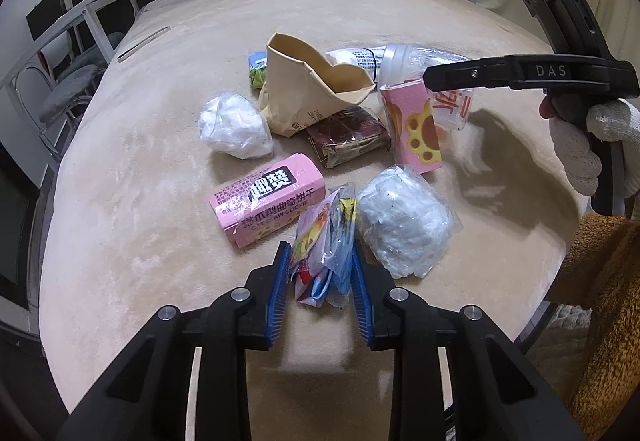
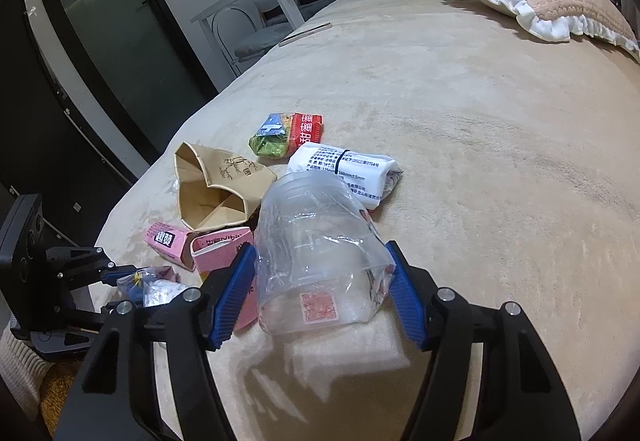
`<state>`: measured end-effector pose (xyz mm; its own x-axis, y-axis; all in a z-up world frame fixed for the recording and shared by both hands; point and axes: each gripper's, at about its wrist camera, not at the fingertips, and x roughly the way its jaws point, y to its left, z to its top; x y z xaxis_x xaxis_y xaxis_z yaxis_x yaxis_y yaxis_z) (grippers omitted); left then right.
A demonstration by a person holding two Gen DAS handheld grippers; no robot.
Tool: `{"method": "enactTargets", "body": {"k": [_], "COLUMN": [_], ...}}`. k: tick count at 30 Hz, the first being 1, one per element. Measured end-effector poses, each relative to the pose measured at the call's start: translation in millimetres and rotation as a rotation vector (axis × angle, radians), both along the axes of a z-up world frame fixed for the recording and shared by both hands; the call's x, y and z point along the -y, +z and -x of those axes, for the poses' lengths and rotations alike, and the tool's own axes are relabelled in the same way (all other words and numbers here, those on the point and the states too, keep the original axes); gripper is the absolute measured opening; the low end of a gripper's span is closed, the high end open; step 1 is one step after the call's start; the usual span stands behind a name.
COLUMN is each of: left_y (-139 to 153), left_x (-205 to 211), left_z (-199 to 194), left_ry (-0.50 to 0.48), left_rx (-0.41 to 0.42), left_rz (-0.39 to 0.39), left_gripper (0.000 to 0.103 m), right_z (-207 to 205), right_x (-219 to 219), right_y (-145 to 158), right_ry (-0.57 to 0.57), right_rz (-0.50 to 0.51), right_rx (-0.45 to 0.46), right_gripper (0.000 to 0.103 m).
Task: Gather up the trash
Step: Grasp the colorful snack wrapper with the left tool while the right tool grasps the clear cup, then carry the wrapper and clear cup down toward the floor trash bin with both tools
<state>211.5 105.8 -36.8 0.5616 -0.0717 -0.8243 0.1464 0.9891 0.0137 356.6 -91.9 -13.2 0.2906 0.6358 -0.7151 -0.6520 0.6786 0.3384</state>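
- My left claw (image 1: 320, 273) pinches the colourful wrapper (image 1: 326, 241) on the bed (image 1: 120, 161).
- My right claw (image 2: 320, 289) brackets the clear plastic cup (image 2: 316, 253), jaws apart.
- Next: squeeze shut, lift both.

Left gripper (image 1: 320, 273) jaws nearly closed; right gripper (image 2: 322, 293) jaws spread wide.

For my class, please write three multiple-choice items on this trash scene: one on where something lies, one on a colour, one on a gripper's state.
1. The brown paper bag lies: A) on the bed B) on the chair C) on the floor.
2. The cat claw cookie box is: A) green B) pink C) black.
3. The left gripper is: A) wide open and empty B) out of view C) around a colourful wrapper.

Answers: 1 A, it rests on the beige bed cover. 2 B, its faces are pink. 3 C, the colourful wrapper sits between its blue pads.
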Motion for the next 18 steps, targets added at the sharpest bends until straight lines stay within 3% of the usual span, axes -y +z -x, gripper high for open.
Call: {"method": "enactTargets", "body": {"k": [18], "left_y": [36.9], "left_x": [4.5], "left_z": [54.1], "left_ry": [0.087], "left_rx": [0.157], "left_rz": [0.101], "left_gripper": [0.028], "right_z": [56.7], "right_x": [56.4], "right_y": [31.9], "right_ry": [-0.117], "right_rz": [-0.100], "right_rx": [0.045], "right_gripper": [0.065]}}
